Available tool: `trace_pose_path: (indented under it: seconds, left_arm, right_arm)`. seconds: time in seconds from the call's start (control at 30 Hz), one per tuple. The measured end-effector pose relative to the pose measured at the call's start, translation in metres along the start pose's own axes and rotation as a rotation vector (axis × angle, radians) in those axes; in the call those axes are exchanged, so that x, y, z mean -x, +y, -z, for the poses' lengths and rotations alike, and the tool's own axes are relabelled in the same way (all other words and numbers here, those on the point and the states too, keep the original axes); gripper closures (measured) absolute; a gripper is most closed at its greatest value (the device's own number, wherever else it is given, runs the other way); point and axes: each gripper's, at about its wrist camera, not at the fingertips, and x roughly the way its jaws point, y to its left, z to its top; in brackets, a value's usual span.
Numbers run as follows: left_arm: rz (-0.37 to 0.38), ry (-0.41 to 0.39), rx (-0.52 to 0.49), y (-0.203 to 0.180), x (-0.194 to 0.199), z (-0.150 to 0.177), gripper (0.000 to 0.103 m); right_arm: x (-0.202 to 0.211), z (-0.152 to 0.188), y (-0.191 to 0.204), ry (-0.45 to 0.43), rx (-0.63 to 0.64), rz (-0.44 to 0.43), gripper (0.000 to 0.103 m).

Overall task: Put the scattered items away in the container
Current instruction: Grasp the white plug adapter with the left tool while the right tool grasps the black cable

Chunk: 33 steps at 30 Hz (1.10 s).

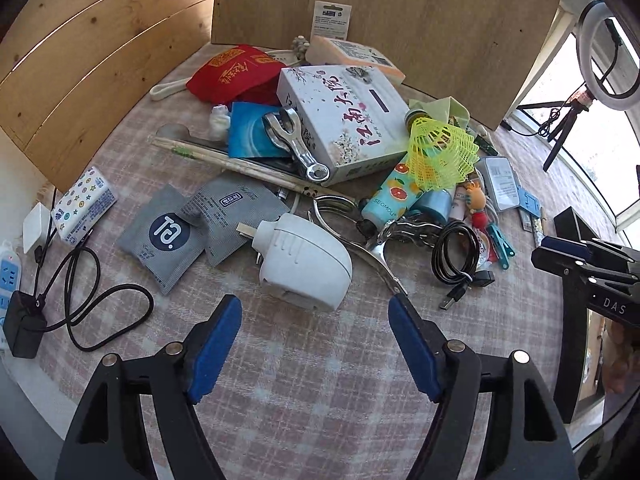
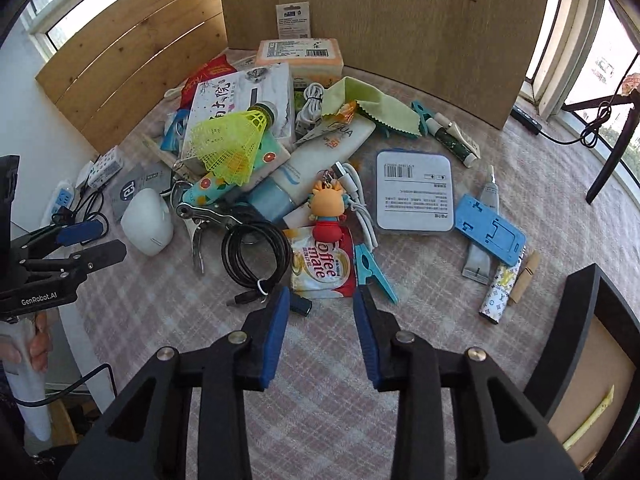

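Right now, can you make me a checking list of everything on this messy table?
Surface: checked tablecloth, covered in a pile.
Job's things: white gadget, yellow shuttlecock, Coffee mate sachet; black container at the right edge.
Clutter: white printed box, red pouch.
Grippers: left gripper and right gripper, jaws open, holding nothing.
Cables: coiled black cable, power strip.
Surroundings: wooden boards, windows.

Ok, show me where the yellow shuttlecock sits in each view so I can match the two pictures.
Left wrist view: the yellow shuttlecock lies right of centre, at the right end of the white printed box, above the grapefruit-print tube.
Right wrist view: the shuttlecock lies left of centre, on the near end of the same box.
Shared landmark: the coiled black cable, nearer than the shuttlecock in both.
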Motion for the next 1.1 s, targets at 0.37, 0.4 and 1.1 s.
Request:
trace_pose_path:
  seconds: [0.37, 0.4, 1.1]
  left_arm:
    - [0.021, 0.017, 0.049, 0.006, -0.014, -0.004, 0.030]
    - [0.019, 0.019, 0.053, 0.006, -0.016, -0.005, 0.030]
    - [0.065, -0.018, 0.110, 0.002, -0.044, -0.022, 0.045]
  right_arm:
    - [-0.042, -0.016, 0.020, 0.055, 0.086, -0.019, 0.070]
    - [-0.045, -0.017, 0.022, 0.056, 0.094, -0.021, 0.070]
    - [-0.080, -0.040, 0.033, 0.095, 0.126, -0.065, 0.083]
